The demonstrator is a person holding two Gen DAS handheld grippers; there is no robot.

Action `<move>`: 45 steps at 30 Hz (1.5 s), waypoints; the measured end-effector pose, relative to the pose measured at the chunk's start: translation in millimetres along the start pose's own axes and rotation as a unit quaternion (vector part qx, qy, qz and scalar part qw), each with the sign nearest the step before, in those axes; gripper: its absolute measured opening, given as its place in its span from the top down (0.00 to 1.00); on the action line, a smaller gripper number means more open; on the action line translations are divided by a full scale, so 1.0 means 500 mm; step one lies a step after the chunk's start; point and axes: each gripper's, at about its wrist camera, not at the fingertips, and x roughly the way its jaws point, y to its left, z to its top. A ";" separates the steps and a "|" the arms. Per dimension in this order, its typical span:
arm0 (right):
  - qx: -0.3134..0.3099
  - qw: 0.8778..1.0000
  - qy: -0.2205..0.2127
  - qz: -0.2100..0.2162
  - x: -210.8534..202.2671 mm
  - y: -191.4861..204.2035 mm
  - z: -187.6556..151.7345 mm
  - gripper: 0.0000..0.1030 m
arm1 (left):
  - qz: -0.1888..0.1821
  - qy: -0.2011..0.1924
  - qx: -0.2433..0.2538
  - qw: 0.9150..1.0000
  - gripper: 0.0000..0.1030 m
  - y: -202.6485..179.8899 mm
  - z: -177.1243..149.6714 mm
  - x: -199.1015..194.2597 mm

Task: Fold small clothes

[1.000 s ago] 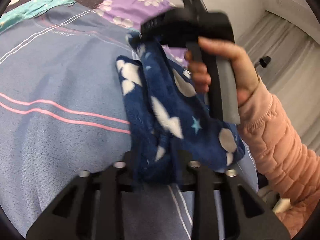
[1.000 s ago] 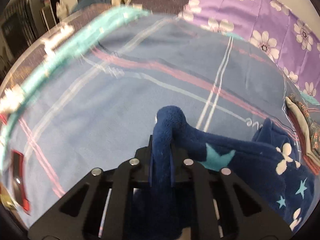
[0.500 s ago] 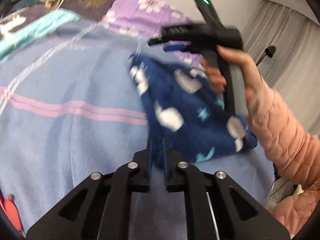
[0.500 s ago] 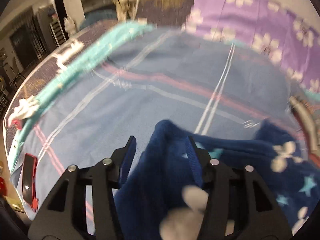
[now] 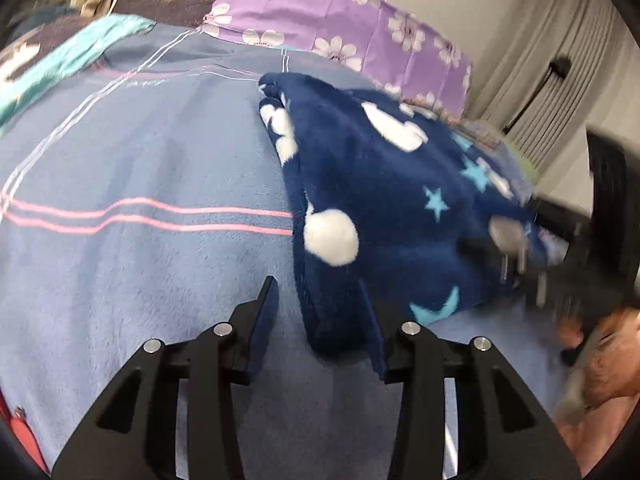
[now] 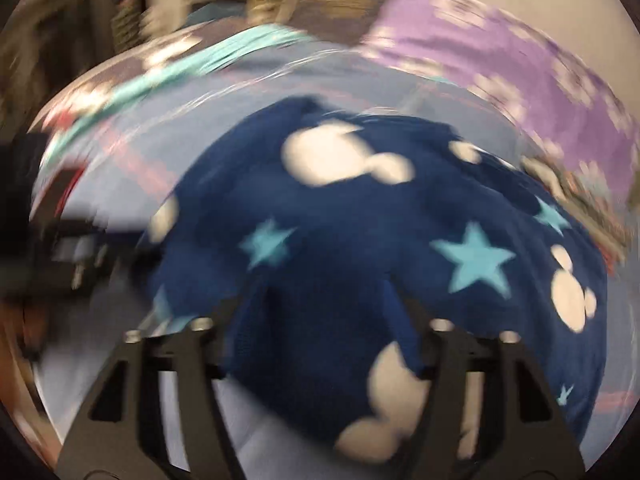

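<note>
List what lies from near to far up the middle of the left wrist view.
Left gripper, open with the garment's near edge between its fingers → navy fleece garment with white shapes and stars → blue striped bedspread → purple floral pillow → wall.

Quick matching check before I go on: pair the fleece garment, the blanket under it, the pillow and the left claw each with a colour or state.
Things:
1. fleece garment
2. blanket
3. pillow
4. left claw

Descriptions:
A. purple with white flowers
B. open, jaws just opened, garment's edge between them
C. navy with stars and white shapes
D. grey-blue with pink and white stripes

Pairs: 1-C, 2-D, 3-A, 4-B
</note>
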 end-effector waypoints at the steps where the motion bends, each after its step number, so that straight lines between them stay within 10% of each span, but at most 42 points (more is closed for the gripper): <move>1: -0.049 0.999 -0.009 -0.006 -0.006 0.038 -0.005 0.31 | 0.004 -0.007 -0.006 1.000 0.58 0.011 0.000 -0.012; 10: -0.216 0.969 -0.037 -0.113 0.047 0.207 -0.037 0.26 | 0.025 -0.051 -0.033 0.998 0.40 0.057 0.021 -0.054; 19: -0.171 0.976 -0.028 -0.135 0.101 0.196 0.015 0.27 | -0.154 -0.028 -0.078 0.985 0.28 0.110 0.177 0.055; 25: -0.168 0.973 -0.038 -0.156 0.118 0.202 0.027 0.45 | -0.175 0.047 -0.111 0.977 0.26 0.118 0.255 0.225; 30: -0.145 0.974 -0.042 -0.167 0.137 0.184 0.041 0.67 | -0.198 0.046 -0.101 0.974 0.61 0.112 0.282 0.270; 38: -0.005 0.994 -0.086 -0.059 0.029 0.064 0.058 0.78 | -0.167 0.004 -0.059 0.984 0.65 0.020 0.327 0.190; 45: 0.132 0.980 -0.144 0.017 -0.106 -0.091 0.037 0.81 | -0.161 -0.008 -0.009 0.987 0.65 -0.135 0.398 0.148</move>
